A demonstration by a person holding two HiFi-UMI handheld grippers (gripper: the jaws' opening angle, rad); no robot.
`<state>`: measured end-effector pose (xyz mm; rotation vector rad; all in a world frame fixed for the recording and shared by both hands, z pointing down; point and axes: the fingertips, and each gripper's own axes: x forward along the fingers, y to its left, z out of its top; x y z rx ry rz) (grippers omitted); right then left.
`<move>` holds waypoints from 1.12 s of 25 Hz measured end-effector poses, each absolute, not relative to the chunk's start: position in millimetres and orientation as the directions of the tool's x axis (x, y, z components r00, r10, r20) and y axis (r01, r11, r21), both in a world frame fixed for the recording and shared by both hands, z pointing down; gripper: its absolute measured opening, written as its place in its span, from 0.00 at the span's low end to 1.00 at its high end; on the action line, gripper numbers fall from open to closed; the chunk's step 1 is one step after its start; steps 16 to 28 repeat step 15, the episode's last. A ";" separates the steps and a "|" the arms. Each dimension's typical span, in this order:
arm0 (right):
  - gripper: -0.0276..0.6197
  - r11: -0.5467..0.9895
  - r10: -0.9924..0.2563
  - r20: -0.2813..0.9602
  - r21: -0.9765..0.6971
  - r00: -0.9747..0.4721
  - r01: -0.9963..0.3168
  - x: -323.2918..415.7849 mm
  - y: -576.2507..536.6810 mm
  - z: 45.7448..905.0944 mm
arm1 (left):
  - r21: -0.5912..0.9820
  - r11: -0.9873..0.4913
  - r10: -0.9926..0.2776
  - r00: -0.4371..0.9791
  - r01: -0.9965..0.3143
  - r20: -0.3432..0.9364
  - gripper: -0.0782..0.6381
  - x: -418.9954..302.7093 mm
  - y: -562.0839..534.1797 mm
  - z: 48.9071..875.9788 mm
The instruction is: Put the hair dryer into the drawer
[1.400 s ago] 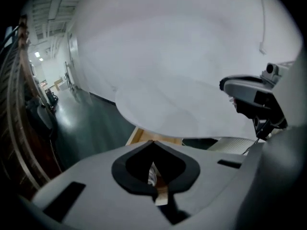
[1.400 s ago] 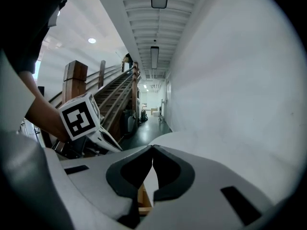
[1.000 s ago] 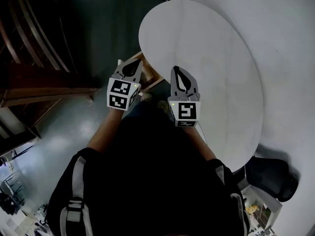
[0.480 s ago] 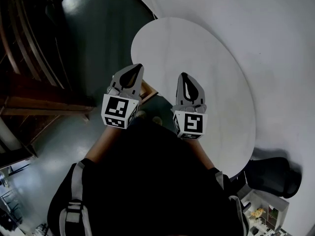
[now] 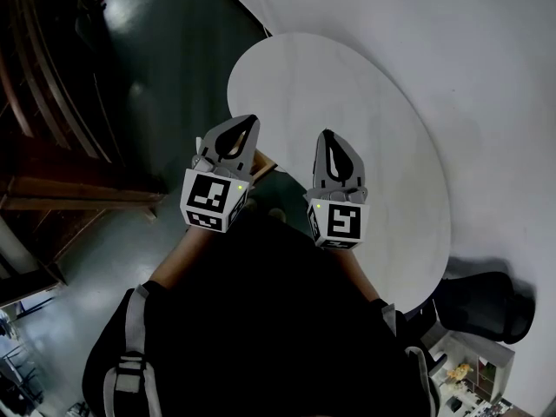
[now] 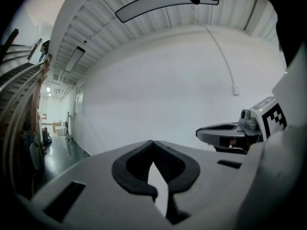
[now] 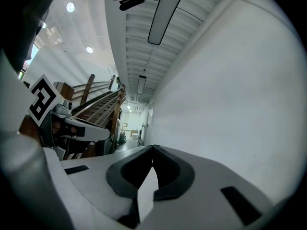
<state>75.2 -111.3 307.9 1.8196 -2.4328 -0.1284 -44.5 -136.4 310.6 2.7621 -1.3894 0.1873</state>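
Both claws have come up toward my head since the earlier frame and now sit larger in the head view. The round white surface [image 5: 382, 102] has also slid a little in the frame. I hold the left claw [image 5: 236, 133] and the right claw [image 5: 332, 146] side by side in front of my chest, about level, aimed over the near rim of the surface at the white wall [image 5: 452, 33].

In the left gripper view, the left claw [image 6: 153, 143] has its tips pressed together with nothing between them. The right claw [image 7: 153, 149] is the same in its own view, closed on nothing.

I can't find the hair dryer or the drawer in any view. The part of the surface I can see has nothing on it. A bit of wooden edge [image 5: 263, 160] shows below the surface between my claws, but I cannot tell what it belongs to. Dark wooden rails [image 5: 52, 102] run along the left, and a black chair [image 5: 482, 307] stands low on the right.

Two empty, closed claws away from everything would fit either of two stages: the dryer lies somewhere out of sight waiting to be fetched, or it is already shut away in a drawer I cannot see. These views don't settle which, so I name no step. No container shows clearly enough for me to say what it holds.
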 end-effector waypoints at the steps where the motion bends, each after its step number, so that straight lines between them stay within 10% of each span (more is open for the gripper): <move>1: 0.08 0.280 -0.960 0.031 0.128 -0.279 -0.951 75.3 -111.6 308.3 | -0.015 -0.599 -0.795 0.592 -0.801 0.130 0.12 -44.2 -136.5 311.5; 28: 0.08 0.276 -0.961 0.038 0.125 -0.273 -0.953 59.1 -128.0 319.0 | -0.015 -0.617 -0.779 0.608 -0.787 0.151 0.12 -53.8 -152.2 327.0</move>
